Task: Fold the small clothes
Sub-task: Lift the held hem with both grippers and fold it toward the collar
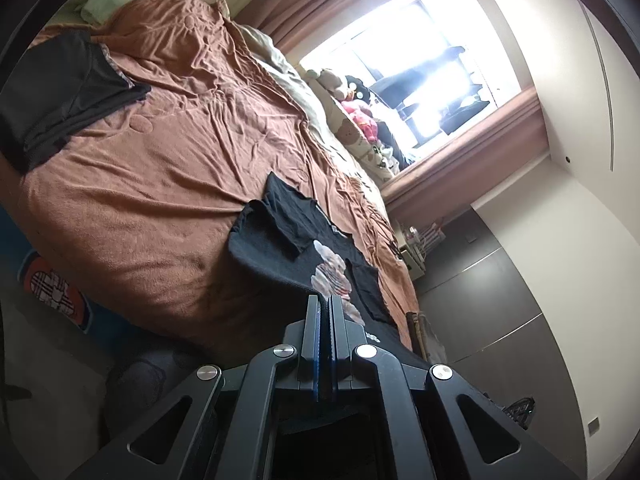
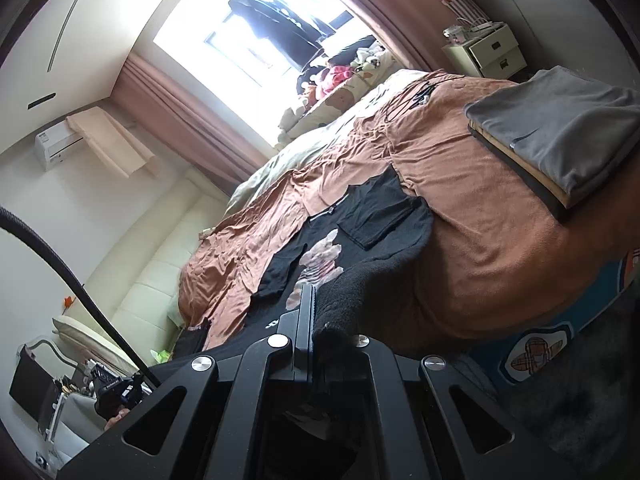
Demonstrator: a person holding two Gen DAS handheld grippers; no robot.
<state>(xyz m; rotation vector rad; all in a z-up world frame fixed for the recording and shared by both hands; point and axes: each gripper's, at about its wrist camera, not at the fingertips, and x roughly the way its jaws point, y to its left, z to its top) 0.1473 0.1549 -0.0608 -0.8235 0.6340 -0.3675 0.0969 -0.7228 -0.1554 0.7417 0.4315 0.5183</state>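
A small black T-shirt [image 1: 264,240] with a pale print [image 1: 330,274] lies on the brown bedspread [image 1: 160,168], both sleeves folded inward over its body. Its near hem is lifted off the bed's edge toward me. In the left wrist view my left gripper [image 1: 325,300] is shut, with the black cloth running down into its fingers. In the right wrist view the same T-shirt [image 2: 384,204] stretches away from my right gripper [image 2: 314,290], which is shut on a bunched piece of the hem, hiding the right finger.
Dark folded garments [image 1: 52,96] sit at the bed's far left. A stack of folded clothes [image 2: 560,128], grey on top, lies at the right. Black cables [image 2: 416,96] lie near a white nightstand [image 2: 492,54]. Soft toys [image 1: 356,120] line the window side.
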